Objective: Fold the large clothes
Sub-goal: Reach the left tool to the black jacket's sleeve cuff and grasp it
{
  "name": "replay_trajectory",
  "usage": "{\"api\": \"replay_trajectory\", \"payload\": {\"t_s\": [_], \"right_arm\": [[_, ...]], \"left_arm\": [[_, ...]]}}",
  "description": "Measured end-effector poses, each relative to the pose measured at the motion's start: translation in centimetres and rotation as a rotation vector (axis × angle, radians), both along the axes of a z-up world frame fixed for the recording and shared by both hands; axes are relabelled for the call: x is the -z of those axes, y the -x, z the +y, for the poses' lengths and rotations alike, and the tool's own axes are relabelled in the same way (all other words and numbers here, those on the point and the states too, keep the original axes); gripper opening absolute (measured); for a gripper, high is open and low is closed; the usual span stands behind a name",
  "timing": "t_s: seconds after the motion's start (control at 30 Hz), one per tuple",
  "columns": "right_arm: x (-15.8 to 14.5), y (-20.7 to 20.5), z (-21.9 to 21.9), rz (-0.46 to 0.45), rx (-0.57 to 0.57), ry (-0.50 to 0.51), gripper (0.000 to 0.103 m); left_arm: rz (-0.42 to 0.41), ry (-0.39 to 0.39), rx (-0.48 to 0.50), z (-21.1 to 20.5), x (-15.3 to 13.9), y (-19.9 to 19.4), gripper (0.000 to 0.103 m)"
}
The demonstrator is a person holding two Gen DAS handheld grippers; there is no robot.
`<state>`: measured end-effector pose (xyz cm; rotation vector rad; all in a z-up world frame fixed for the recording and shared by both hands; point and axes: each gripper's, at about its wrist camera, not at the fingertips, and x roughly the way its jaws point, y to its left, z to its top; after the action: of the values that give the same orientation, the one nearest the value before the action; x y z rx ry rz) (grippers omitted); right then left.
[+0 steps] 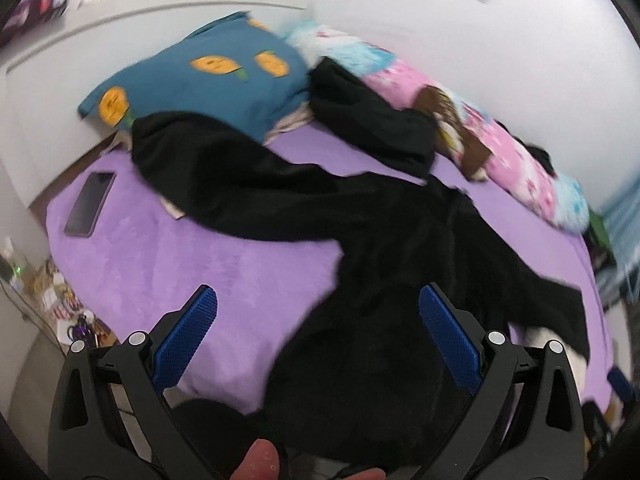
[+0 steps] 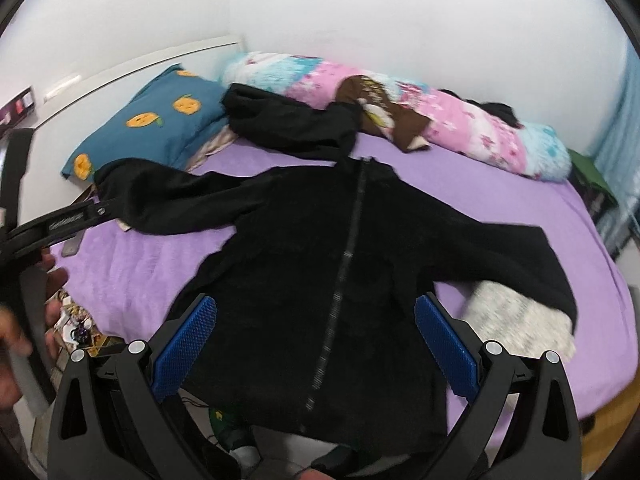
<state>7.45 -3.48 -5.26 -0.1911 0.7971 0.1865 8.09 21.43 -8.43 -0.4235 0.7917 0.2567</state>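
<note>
A: Where's the jacket?

B: Black zip jacket (image 2: pixel 320 264) lies front-up across the purple bed sheet (image 2: pixel 500 184), zip (image 2: pixel 344 264) running down the middle, sleeves out to both sides. Spread flat so I can fold it, I'd say.

A: Your tongs?

B: Left gripper (image 1: pixel 318 336) and right gripper (image 2: pixel 316 340) both spread wide, nothing held, hanging over the hem end. Left one sits nearer the left sleeve (image 1: pixel 240 196). Phone (image 1: pixel 90 204) lies well apart

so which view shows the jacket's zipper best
The right wrist view: the zipper runs in plain sight down the black jacket. In the left wrist view the jacket is a blurred dark mass with no zipper discernible.
</note>
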Motion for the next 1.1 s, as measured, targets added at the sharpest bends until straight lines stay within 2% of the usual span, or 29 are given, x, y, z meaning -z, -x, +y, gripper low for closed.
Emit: {"api": "replay_trajectory", "payload": {"t_s": [0.17, 0.23, 0.33, 0.47, 0.67, 0.73, 0.8, 0.93, 1.0, 1.1], "right_arm": [[1.4, -2.6, 4.3, 0.01, -0.104, 0.014, 0.098], [1.8, -3.5, 5.8, 0.013, -0.136, 0.025, 0.098], [2.7, -5.2, 8.2, 0.023, -0.191, 0.02, 0.098], [4.0, -6.7, 10.9, 0.038, -0.244, 0.018, 0.098], [6.0, -8.9, 15.8, 0.023, -0.304, 0.028, 0.098], [6.6, -9.6, 17.5, 0.02, -0.319, 0.024, 0.098], [7.1, -10.0, 18.4, 0.028, -0.336, 0.014, 0.098], [7.8, -9.7, 19.0, 0.038, -0.359, 0.009, 0.098], [8.3, -9.6, 18.7, 0.044, -0.359, 0.042, 0.098], [8.8, -9.5, 17.8, 0.056, -0.338, 0.059, 0.098]], "left_arm": [[-0.037, 0.1, -0.118, 7.8, 3.9, -1.8, 0.097], [-0.076, 0.146, -0.172, 10.5, 5.2, -2.0, 0.097], [-0.101, 0.177, -0.241, 14.0, 7.2, -2.6, 0.097], [-0.145, 0.251, -0.291, 18.4, 9.7, -3.5, 0.097], [-0.116, 0.233, -0.387, 23.0, 12.8, -5.8, 0.097], [-0.122, 0.253, -0.405, 24.6, 13.9, -6.8, 0.097], [-0.136, 0.255, -0.411, 25.8, 14.8, -7.7, 0.097], [-0.224, 0.335, -0.406, 28.7, 16.6, -9.3, 0.097], [-0.261, 0.381, -0.408, 30.0, 17.5, -9.9, 0.097], [-0.253, 0.4, -0.44, 32.0, 19.2, -10.8, 0.097]]}}
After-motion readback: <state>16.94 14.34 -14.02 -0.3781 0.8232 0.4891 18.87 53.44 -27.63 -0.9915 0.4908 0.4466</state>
